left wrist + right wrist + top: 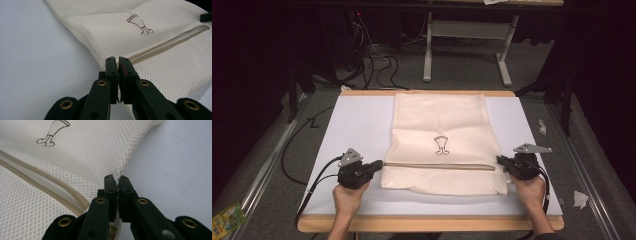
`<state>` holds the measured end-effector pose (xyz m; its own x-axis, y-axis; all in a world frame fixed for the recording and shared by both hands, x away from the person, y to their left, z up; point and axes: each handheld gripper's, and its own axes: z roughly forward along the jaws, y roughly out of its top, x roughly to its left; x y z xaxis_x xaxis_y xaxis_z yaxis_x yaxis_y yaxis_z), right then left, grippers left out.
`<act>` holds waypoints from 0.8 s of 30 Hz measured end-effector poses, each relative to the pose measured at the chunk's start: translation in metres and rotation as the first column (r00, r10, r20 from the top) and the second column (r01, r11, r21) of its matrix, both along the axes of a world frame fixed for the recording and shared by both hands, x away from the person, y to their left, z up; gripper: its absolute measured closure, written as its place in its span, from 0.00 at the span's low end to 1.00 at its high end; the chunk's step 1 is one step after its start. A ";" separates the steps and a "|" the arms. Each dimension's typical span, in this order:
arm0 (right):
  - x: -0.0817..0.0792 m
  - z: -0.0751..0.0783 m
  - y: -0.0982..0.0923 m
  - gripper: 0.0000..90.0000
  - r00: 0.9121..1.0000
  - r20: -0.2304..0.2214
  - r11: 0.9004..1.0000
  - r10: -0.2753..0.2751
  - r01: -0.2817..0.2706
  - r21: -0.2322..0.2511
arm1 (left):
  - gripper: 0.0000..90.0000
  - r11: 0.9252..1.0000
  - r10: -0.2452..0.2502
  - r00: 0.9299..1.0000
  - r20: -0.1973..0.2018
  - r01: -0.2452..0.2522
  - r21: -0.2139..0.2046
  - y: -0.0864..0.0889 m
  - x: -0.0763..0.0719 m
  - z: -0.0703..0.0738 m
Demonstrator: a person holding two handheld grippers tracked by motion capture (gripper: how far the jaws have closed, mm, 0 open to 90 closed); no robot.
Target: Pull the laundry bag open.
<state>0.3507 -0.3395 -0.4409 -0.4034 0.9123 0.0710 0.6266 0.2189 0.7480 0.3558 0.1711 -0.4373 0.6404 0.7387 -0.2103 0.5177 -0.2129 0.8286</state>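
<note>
A cream mesh bag point(439, 120) lies flat on the white table top point(357, 120), with a small dark emblem point(441, 145) above a zipper point(439, 165) that runs across it. My left gripper point(379, 165) is shut on the bag's left edge at the zipper's end; in the left gripper view the jaws point(117, 60) meet at the mesh bag point(112, 25). At the bag's right edge my right gripper point(499, 160) is shut on it. In the right gripper view mesh from the bag point(87, 145) is pinched in my right gripper point(116, 178), beside the zipper point(50, 187).
The table has a wooden front edge point(427, 223). Bare white surface lies to both sides of the bag. On the floor beyond are cables point(377, 60) and a grey stand point(467, 30); a green packet point(227, 217) lies at the lower left.
</note>
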 end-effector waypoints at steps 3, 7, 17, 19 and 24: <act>0.001 -0.001 -0.001 0.97 1.000 -0.001 1.000 0.002 -0.002 -0.005 | 0.96 1.000 0.000 1.000 -0.009 0.000 0.010 -0.002 0.001 -0.002; 0.001 -0.005 -0.001 0.96 1.000 -0.011 1.000 0.000 0.000 -0.013 | 0.96 1.000 0.002 1.000 -0.014 -0.001 0.030 -0.004 0.001 -0.005; 0.001 -0.015 0.000 0.94 1.000 -0.030 1.000 -0.007 0.006 -0.015 | 0.96 0.999 0.010 0.999 -0.040 -0.008 0.045 -0.006 0.002 -0.011; 0.002 -0.016 0.001 0.94 0.999 -0.038 1.000 -0.001 0.001 -0.022 | 0.96 0.999 0.010 0.999 -0.044 -0.008 0.048 -0.006 0.002 -0.013; 0.003 -0.018 0.002 0.93 0.999 -0.051 1.000 0.001 -0.002 -0.031 | 0.95 0.998 0.015 0.999 -0.050 -0.012 0.065 -0.007 0.002 -0.015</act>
